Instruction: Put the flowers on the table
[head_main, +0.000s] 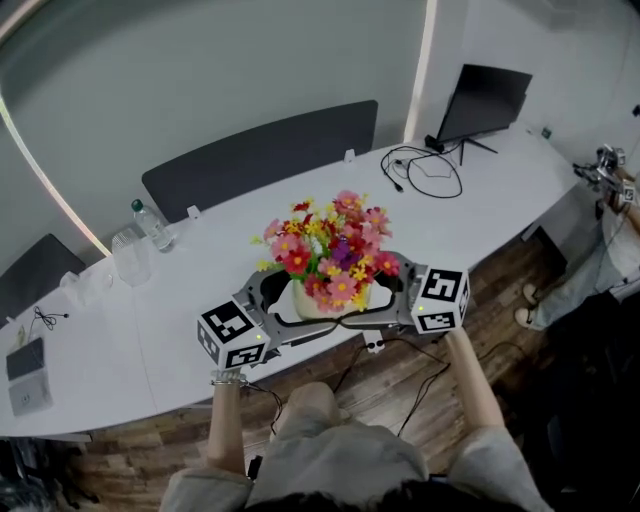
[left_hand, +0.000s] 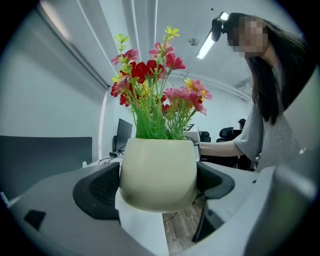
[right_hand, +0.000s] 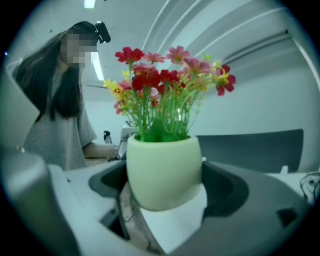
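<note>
A bunch of pink, red and yellow flowers (head_main: 330, 250) stands upright in a cream pot (head_main: 303, 300) at the front edge of the white table (head_main: 470, 210). My left gripper (head_main: 300, 308) comes in from the left and my right gripper (head_main: 385, 298) from the right, each with its jaws closed on opposite sides of the pot. In the left gripper view the pot (left_hand: 157, 172) fills the gap of the left gripper (left_hand: 157, 187), with table edge and wood floor beneath. The right gripper (right_hand: 165, 185) clasps the pot (right_hand: 164, 170) likewise. Whether the pot rests on the table is unclear.
A water bottle (head_main: 152, 225) and a clear cup (head_main: 130, 257) stand at the table's left. A monitor (head_main: 485, 100) and looped cables (head_main: 428, 170) sit far right. Dark chairs (head_main: 260, 150) line the far side. Another person (head_main: 605, 250) stands at the right.
</note>
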